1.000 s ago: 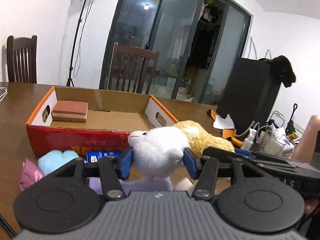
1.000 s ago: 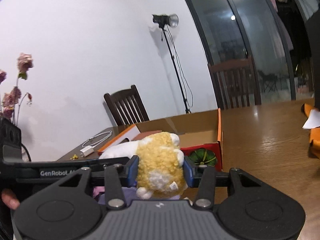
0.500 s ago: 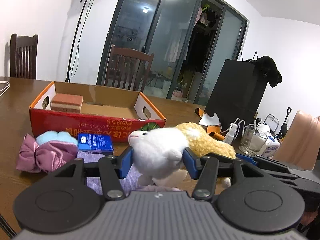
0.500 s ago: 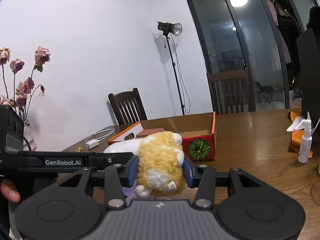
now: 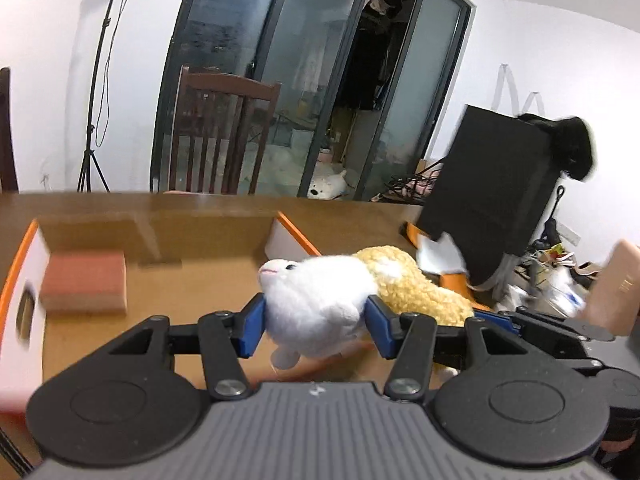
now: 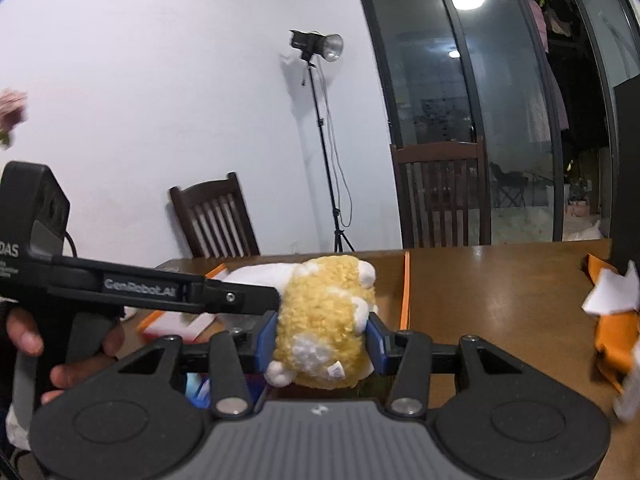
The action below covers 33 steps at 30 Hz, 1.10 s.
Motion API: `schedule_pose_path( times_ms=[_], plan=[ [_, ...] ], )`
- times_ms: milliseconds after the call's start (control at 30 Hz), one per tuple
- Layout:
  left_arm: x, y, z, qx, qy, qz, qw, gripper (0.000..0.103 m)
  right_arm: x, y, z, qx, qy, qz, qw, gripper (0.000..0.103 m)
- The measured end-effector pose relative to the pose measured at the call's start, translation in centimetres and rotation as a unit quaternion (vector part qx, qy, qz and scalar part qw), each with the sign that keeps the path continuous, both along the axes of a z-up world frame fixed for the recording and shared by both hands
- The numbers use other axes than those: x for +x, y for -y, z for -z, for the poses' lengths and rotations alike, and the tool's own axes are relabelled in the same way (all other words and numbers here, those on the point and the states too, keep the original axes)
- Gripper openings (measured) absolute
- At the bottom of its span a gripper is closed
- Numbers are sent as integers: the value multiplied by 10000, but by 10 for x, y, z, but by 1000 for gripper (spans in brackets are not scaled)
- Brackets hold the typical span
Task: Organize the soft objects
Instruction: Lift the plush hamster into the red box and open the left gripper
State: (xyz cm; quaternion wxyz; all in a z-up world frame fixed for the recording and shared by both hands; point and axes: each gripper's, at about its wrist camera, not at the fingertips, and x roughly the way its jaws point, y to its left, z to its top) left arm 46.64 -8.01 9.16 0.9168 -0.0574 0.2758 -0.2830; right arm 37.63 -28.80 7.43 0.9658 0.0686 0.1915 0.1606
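A plush toy with a white head (image 5: 316, 300) and a yellow woolly body (image 6: 324, 320) is held by both grippers. My left gripper (image 5: 312, 328) is shut on the white head end. My right gripper (image 6: 320, 344) is shut on the yellow body. The toy hangs over the open cardboard box (image 5: 192, 236), above its brown floor. A pink-brown sponge block (image 5: 84, 286) lies in the box at the left. The left gripper's body also shows in the right wrist view (image 6: 160, 292), held by a hand.
The box has orange-edged walls (image 5: 298, 236) and sits on a brown wooden table (image 6: 500, 292). Orange and white paper (image 6: 612, 312) lies at the right. A black case (image 5: 492, 204) and clutter stand at the far right. Chairs (image 5: 224, 136) stand behind the table.
Both grippers have carried the plush toy forward and up, from in front of the box to over its inside. The bow and blue card on the table have left the view.
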Motion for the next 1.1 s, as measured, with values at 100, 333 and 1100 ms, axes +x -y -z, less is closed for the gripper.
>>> schedule_pose_path(
  times_ms=[100, 333, 1100],
  plan=[
    [65, -5, 4, 26, -278, -64, 9996, 54, 65, -7, 0, -181, -134, 83, 9997, 46],
    [180, -3, 45, 100, -1198, -265, 9924, 54, 191, -33, 20, -929, -947, 250, 9908, 46],
    [44, -50, -56, 557, -36, -1029, 9931, 66, 112, -40, -81, -1306, -436, 494, 9892, 70]
  ],
)
